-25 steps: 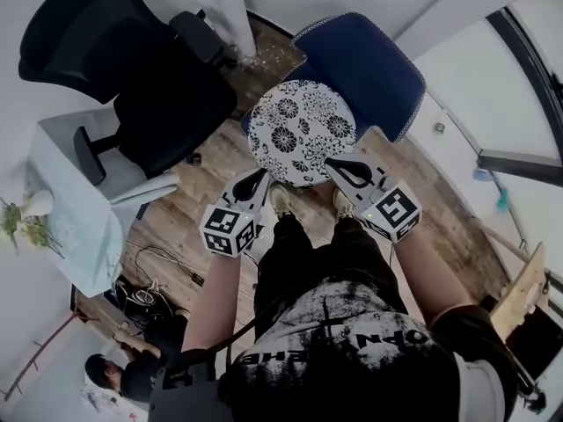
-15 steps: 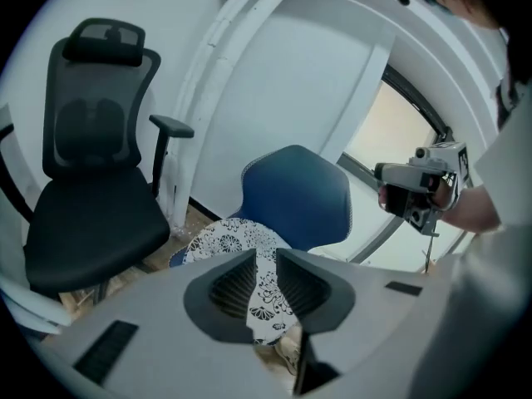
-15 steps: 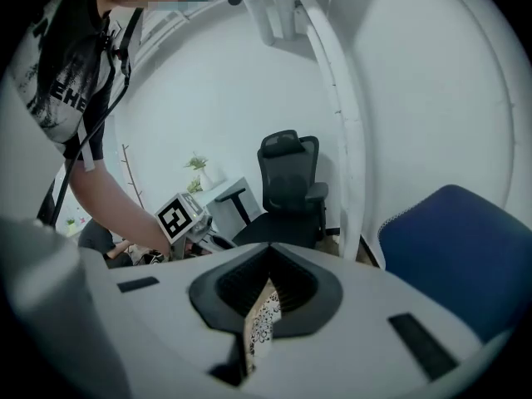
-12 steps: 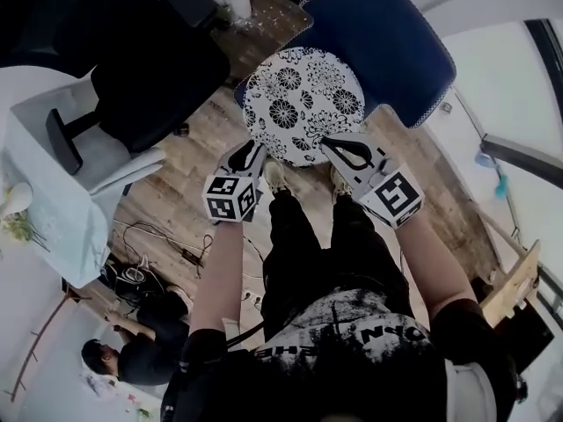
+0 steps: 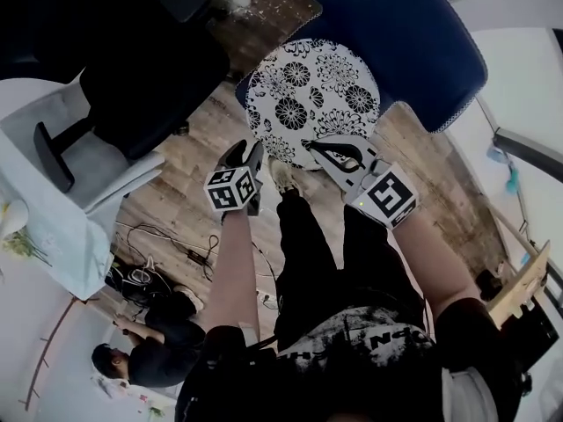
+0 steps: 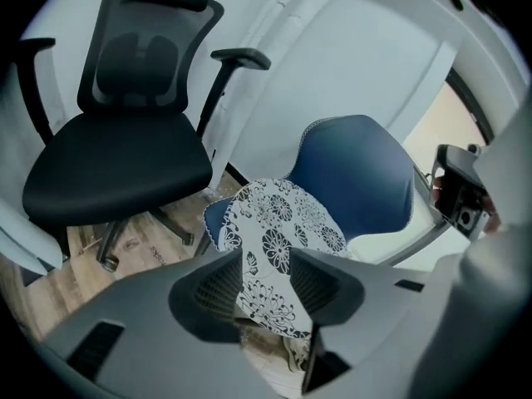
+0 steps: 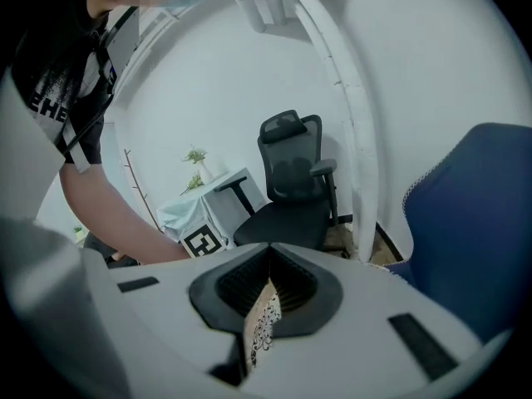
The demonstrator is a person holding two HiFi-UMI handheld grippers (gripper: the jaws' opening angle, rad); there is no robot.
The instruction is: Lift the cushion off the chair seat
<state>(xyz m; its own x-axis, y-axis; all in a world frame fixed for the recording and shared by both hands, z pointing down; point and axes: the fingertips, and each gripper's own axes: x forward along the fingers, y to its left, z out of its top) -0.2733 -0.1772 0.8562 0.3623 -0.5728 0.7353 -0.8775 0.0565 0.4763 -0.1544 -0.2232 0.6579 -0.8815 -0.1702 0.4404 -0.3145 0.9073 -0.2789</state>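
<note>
Black-and-white cushion (image 5: 312, 86) on blue chair (image 5: 413, 51), edge in right gripper (image 5: 317, 150).

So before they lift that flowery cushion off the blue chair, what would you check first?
1. Right gripper holds the cushion: ok, its jaws are shut on the patterned edge.
2. Left gripper has a hold: not ok. Its jaws have just been opening and stand apart, and the cushion's rim shows in the gap, unpinched.
3. Nothing resting on the cushion: ok.
4. Room beside the blue chair: ok, the black office chair stands apart from it.
5. Cushion already clear of the seat: cannot tell.
</note>
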